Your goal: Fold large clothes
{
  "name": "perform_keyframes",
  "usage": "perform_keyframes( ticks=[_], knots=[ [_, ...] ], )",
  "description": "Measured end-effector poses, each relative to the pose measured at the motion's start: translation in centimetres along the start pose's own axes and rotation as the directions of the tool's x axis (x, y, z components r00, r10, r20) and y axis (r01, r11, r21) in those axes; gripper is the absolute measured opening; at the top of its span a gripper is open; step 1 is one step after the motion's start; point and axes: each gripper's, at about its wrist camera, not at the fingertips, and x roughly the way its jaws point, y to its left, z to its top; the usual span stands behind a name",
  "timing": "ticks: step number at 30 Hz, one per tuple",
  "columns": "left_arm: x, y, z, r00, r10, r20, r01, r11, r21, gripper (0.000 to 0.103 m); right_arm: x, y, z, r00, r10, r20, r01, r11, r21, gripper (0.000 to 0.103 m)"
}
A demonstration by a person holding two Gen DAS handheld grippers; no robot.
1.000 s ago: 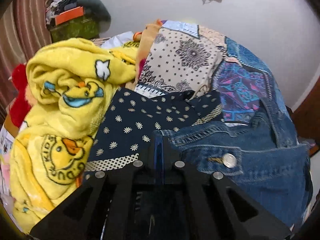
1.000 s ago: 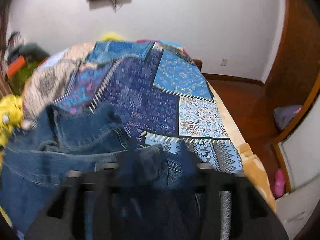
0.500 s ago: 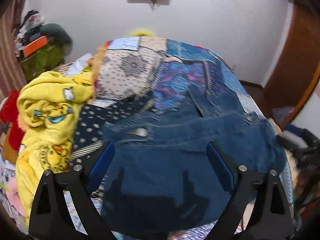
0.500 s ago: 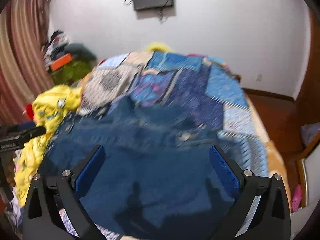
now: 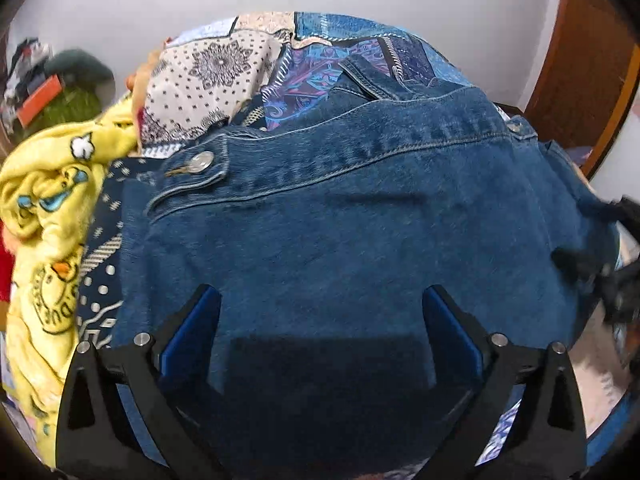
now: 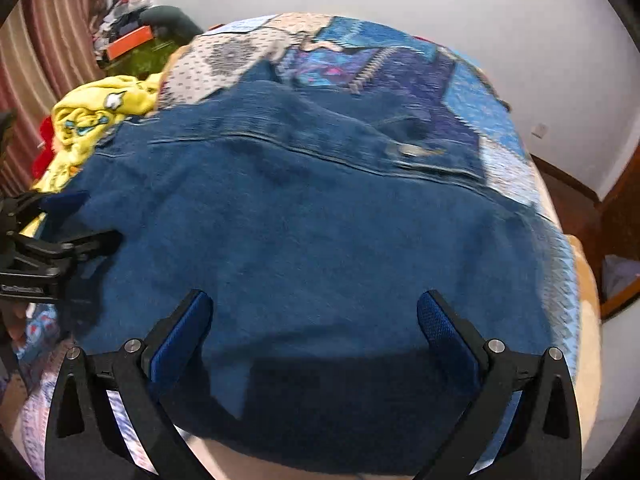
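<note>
A blue denim jacket (image 5: 340,232) lies spread on the bed, its hem band and metal button (image 5: 202,161) toward the far side. My left gripper (image 5: 320,300) hovers over its near part, jaws opening wide, with only flat denim below and nothing pinched. The right wrist view shows the same jacket (image 6: 320,232), a bit blurred, with my right gripper (image 6: 314,296) open above it and gripping nothing. The left gripper (image 6: 60,240) also shows at that view's left edge, beside the jacket's side. The right gripper (image 5: 600,268) appears blurred at the left wrist view's right edge.
A patchwork bedspread (image 5: 208,76) covers the bed under the jacket. A yellow duck-print blanket (image 5: 44,200) and a navy patterned cloth (image 5: 104,240) lie bunched at the left. Clutter (image 6: 128,36) is piled by the curtain; a wooden door (image 5: 580,68) stands at the right.
Both grippers let go of the denim and opened wide. They drew back toward the near edge, and the jacket now lies spread flat where it was bunched in the jaws.
</note>
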Motion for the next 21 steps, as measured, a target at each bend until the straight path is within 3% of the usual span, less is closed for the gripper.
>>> perform_keyframes(
  ticks=[3,5,10,16,18,21],
  knots=[
    [-0.7,0.7,-1.1,1.0,-0.006,0.011,0.006,1.0,0.015,0.103,-0.1,-2.4,-1.0,1.0,-0.022,-0.016,0.022,0.999,0.034,0.103],
    [-1.6,1.2,-1.9,0.999,0.042,0.024,-0.042,0.999,0.025,0.103,-0.6,-4.1,-1.8,1.0,0.011,-0.02,-0.009,0.995,0.097,0.103],
    [-3.0,3.9,-4.2,0.996,0.09,0.013,-0.089,0.996,-0.023,0.103,-2.2,-6.4,-3.6,0.998,-0.053,-0.032,0.058,0.986,0.158,0.103],
    [-5.1,9.1,-7.4,0.994,0.107,-0.02,-0.109,0.97,-0.22,0.103,-3.2,-10.6,-5.5,0.992,0.021,-0.125,0.026,0.932,0.36,0.103],
    [-5.6,10.6,-7.8,0.997,0.064,-0.037,-0.072,0.957,-0.281,0.103,-4.3,-11.3,-6.1,0.993,-0.002,-0.115,0.048,0.915,0.401,0.103],
    [-6.1,12.5,-8.8,0.996,0.008,-0.091,-0.044,0.917,-0.397,0.102,-6.1,-11.3,-6.3,0.994,-0.015,-0.107,0.056,0.918,0.394,0.103]
  ],
)
